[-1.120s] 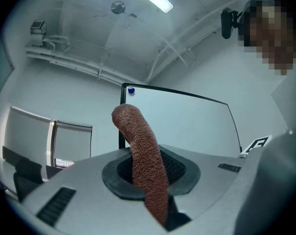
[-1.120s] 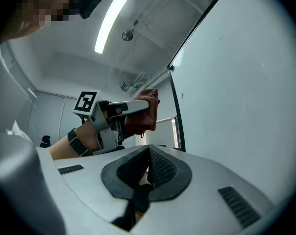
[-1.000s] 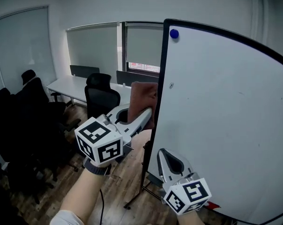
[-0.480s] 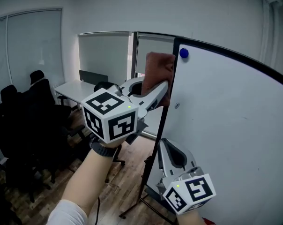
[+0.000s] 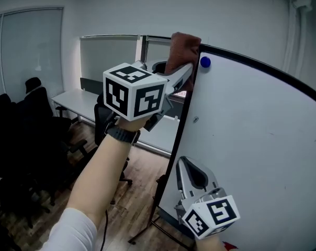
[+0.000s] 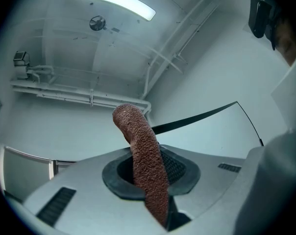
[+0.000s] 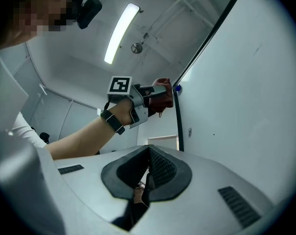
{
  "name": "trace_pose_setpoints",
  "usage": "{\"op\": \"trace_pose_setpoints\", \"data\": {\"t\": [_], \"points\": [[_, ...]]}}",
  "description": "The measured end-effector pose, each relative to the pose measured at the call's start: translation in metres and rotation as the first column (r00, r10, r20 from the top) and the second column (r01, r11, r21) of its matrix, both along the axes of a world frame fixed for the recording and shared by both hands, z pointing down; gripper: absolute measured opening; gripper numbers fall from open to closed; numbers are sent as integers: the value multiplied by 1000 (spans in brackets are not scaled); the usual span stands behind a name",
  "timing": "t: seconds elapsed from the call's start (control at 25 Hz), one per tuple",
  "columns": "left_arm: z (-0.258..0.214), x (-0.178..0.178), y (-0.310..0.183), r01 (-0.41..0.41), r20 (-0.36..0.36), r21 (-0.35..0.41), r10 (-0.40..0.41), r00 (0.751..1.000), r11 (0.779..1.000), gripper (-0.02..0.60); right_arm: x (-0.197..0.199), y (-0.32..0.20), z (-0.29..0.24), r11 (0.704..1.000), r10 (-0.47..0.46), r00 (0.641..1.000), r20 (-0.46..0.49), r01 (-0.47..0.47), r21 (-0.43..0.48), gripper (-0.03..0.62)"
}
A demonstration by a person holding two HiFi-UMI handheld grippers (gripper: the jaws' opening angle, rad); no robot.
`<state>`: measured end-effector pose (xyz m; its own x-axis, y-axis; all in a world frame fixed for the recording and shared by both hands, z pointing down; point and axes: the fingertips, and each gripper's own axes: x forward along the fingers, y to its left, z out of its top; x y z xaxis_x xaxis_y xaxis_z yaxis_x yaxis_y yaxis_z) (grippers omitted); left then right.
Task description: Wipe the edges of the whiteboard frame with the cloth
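**A:** Where the whiteboard frame (image 5: 185, 114) turns at its upper left corner, the brown cloth (image 5: 181, 48) sits bunched over the black edge, touching it.

**B:** What holds it there?

**A:** The left gripper (image 5: 185, 72). Its jaws are clamped on the cloth. In the left gripper view the cloth runs up between the pads and curls over beyond their tips.

**B:** Which way does that gripper point?

**A:** Up and in toward the whiteboard's corner, at the end of an outstretched bare forearm with a dark wristband (image 5: 122, 135). Its marker cube (image 5: 134, 90) faces the head camera.

**B:** Is anything on the board itself?

**A:** A blue magnet (image 5: 204, 62), just inside the frame and right beside the cloth.

**B:** And the other gripper?

**A:** The right gripper (image 5: 185, 167) hangs low in front of the whiteboard's lower left part, well below the cloth, with its tips pointing up. Its jaws are pressed together with nothing between them. It is close to the white surface (image 5: 252, 140), but I cannot tell whether it touches.

**B:** What lies beyond the board?

**A:** Under its left edge, a dark stand leg (image 5: 147, 229) rests on the wood floor (image 5: 142, 182). Further left of the whiteboard are a long white desk (image 5: 74, 99), black office chairs (image 5: 32, 109) and windows with blinds drawn (image 5: 108, 56).
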<state>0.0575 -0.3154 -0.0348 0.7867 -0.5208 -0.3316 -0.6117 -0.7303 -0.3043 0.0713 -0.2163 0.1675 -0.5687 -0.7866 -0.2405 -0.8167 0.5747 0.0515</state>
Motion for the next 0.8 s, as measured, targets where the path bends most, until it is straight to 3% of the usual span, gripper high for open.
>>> {"op": "trace_pose_setpoints", "data": {"t": [0.32, 0.8], "points": [[2, 11, -24, 39, 60, -11, -38, 997, 999, 57, 8, -4, 6, 1000, 22, 1000, 3, -21, -21, 3], [39, 19, -28, -7, 82, -50, 11, 997, 999, 57, 13, -6, 20, 998, 28, 1000, 7, -27, -58, 3]]}}
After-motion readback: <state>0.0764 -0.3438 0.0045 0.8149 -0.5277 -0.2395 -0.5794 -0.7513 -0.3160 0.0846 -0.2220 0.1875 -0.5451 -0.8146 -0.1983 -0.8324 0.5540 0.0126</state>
